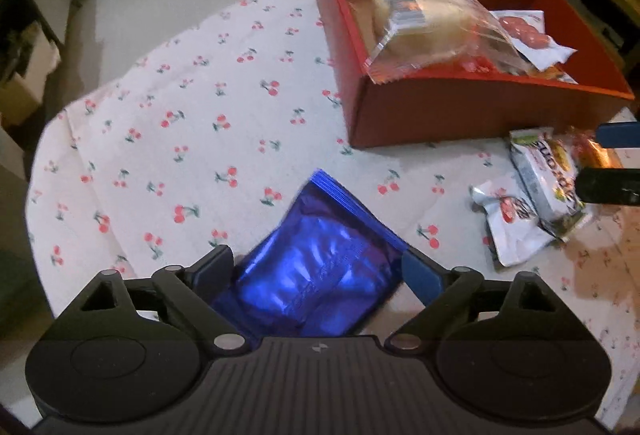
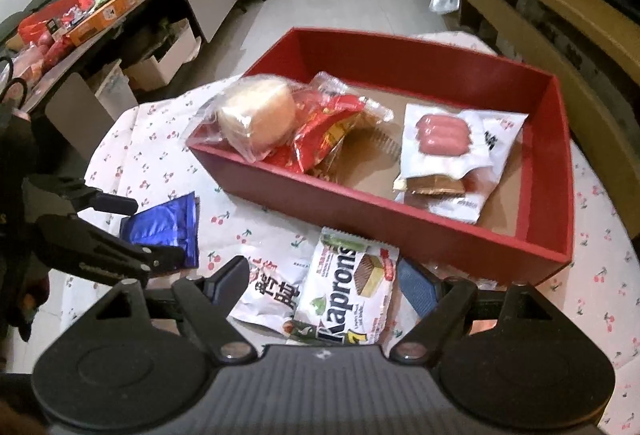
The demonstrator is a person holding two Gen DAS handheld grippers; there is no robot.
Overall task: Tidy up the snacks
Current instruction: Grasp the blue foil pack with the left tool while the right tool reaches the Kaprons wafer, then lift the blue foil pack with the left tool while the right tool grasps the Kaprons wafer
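Three snacks lie outside the red box (image 2: 420, 235) on the worktop (image 1: 160, 139), which wears a cherry-print cloth: a blue foil packet (image 1: 312, 271), a white pouch with red lettering (image 2: 276, 295) and a Kaprons wafer pack (image 2: 348, 291). The box already holds a wrapped round bun (image 2: 256, 115), a red crinkled packet (image 2: 332, 127) and white sausage packs (image 2: 444, 135), so the sorting looks well under way — the loose ones are what remains.

The left gripper (image 1: 316, 271) points steeply down over the blue foil packet with its jaws spread wide, one on each side of the packet; the pads do not appear to press on it, and the packet looks to be lying on the cloth, though the gripper body hides its near end. That straddling stance suits a flat, slippery pouch: closing across its width should pinch the foil without it sliding away.

The right gripper (image 2: 324, 287) hangs over the wafer pack and the white pouch, jaws likewise apart and clamped on nothing. It sits just in front of the box's near wall — handy for a short lift over the rim. Its pack overlaps the pouch, so a careless pinch could take both together.
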